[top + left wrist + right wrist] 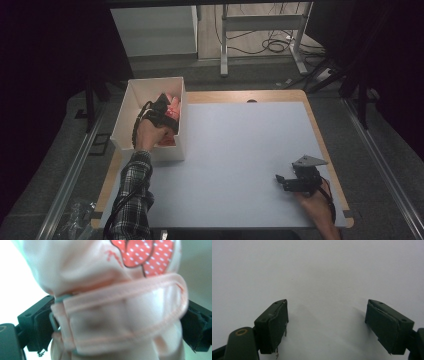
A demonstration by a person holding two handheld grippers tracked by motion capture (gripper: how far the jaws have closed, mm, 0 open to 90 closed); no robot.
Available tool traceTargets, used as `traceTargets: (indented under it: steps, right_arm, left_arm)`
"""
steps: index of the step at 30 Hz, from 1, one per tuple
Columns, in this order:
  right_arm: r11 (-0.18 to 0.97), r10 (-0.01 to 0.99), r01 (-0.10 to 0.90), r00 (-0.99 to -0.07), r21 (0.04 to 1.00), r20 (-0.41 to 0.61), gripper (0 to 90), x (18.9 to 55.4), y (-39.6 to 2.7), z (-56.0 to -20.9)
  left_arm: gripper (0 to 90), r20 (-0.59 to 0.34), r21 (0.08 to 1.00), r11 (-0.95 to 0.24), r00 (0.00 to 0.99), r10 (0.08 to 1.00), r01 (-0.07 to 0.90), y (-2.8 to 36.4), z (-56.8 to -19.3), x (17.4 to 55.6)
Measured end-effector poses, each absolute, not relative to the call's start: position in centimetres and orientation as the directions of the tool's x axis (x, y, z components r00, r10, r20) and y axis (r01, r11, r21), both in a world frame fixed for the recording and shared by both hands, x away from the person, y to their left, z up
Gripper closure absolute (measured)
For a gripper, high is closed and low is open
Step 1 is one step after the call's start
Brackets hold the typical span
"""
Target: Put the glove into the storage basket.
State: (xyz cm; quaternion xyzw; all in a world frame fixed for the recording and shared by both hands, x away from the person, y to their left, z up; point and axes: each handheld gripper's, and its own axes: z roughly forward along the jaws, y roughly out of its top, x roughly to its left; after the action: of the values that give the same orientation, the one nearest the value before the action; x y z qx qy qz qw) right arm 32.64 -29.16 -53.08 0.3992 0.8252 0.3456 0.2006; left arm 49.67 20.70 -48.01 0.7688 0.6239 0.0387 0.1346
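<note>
Left gripper view is showing the pink garment [120, 315] lying crosswise, 9-to-3 o'clock, between the left gripper's [117, 327] spread jaws, nearer than the right gripper [295, 181], which is gaping empty.

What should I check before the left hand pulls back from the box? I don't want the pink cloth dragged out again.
1. Pink cloth inside the white box: ok.
2. Left gripper jaws spread wide: ok.
3. Pads clear of the cloth's trim: cannot tell; the fabric lies between the jaws.
4. Cloth fully below the box rim: cannot tell.
5. Right gripper open, nothing between its jaws, over the bare white table: ok.
</note>
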Motion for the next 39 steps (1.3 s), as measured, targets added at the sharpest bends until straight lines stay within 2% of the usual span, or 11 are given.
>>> traceTargets:
  steps: [11,39]
  right_arm:
    - [0.442,0.798,0.52,-0.601,0.731,-0.055,18.8,32.6,-29.2,-53.1]
    - [0.443,0.798,0.52,-0.6,0.73,-0.057,18.7,32.6,-29.1,-53.1]
  left_arm:
    - [4.9,-0.123,0.357,-0.188,0.245,0.962,0.915,21.4,-46.8,47.9]
    - [4.3,-0.057,0.585,-0.266,0.366,0.929,0.766,22.8,-43.0,41.7]
